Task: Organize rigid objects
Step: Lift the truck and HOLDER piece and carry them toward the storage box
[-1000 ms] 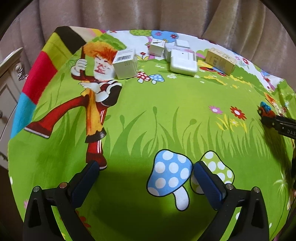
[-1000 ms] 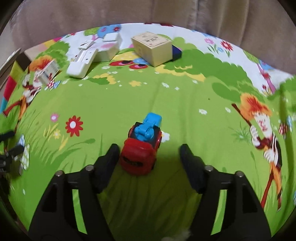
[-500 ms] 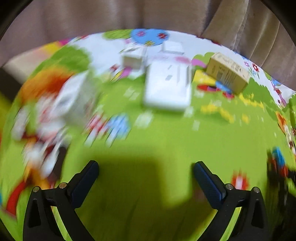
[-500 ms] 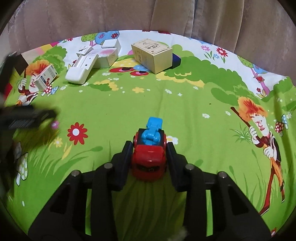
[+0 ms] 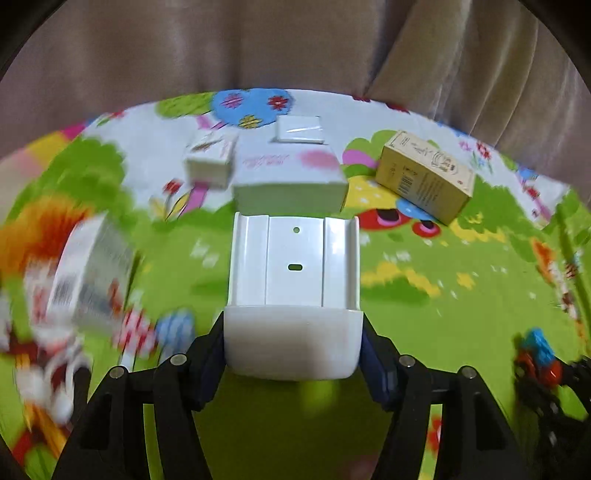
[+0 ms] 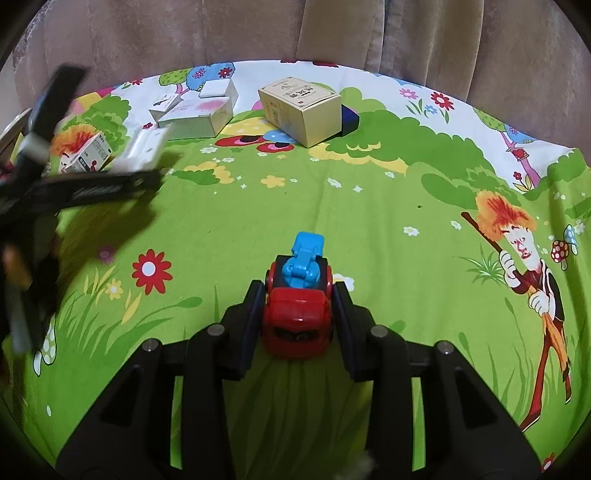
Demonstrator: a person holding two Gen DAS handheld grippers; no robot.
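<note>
My left gripper (image 5: pixel 293 347) has a white plastic holder (image 5: pixel 294 266) between its pads. Its jaws are closing, and both pads touch the holder's near end. The holder points away from me toward the white boxes. My right gripper (image 6: pixel 300 295) is shut on a red toy car (image 6: pixel 295 314) with a blue top, which rests on the green cartoon cloth (image 6: pixel 369 229). The right wrist view shows the left gripper (image 6: pixel 92 188) blurred at the left edge with the holder (image 6: pixel 147 147). The toy car (image 5: pixel 539 358) appears at the far right of the left wrist view.
A pink-printed white box (image 5: pixel 291 177), a small white box (image 5: pixel 210 162) and a flat white box (image 5: pixel 299 129) sit behind the holder. A tan carton (image 5: pixel 424 181) lies to their right. A barcode box (image 5: pixel 92 280) stands on the left. A curtain (image 6: pixel 295 33) hangs behind.
The left gripper swept forward across the cloth to the white holder and its jaws came in around it. The right gripper closed on the toy car and has stayed put since.
</note>
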